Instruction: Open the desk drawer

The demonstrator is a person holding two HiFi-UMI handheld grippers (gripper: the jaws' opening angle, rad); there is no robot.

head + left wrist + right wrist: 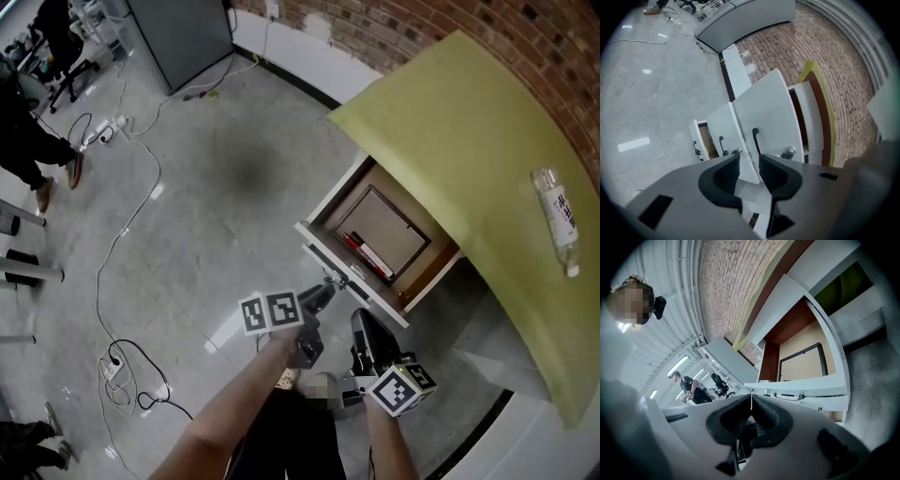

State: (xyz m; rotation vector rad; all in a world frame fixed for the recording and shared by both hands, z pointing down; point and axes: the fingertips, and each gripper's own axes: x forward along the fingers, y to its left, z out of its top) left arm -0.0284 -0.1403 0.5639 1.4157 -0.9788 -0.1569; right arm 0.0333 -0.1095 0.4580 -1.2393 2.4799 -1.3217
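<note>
The white desk drawer (349, 277) stands pulled out from under the yellow-green desk top (469, 141). Inside it lie a framed board (384, 225) and a red pen (367, 253). My left gripper (328, 289) is at the drawer front, by the handle (336, 278), and is open. In the left gripper view the gripper (750, 171) has the edge of the white drawer front (773, 112) showing in its gap, with the black handle (755, 140) just beyond. My right gripper (362, 321) hovers below the drawer, shut and empty. Its view has the pads (751, 406) meeting before the open drawer (834, 362).
A clear bottle (558, 216) lies on the desk top. Lower drawers (723, 145) sit beneath, one ajar (705, 140). Cables and a power strip (112, 370) run over the grey floor at left, near a person's shoes (42, 192). A brick wall backs the desk.
</note>
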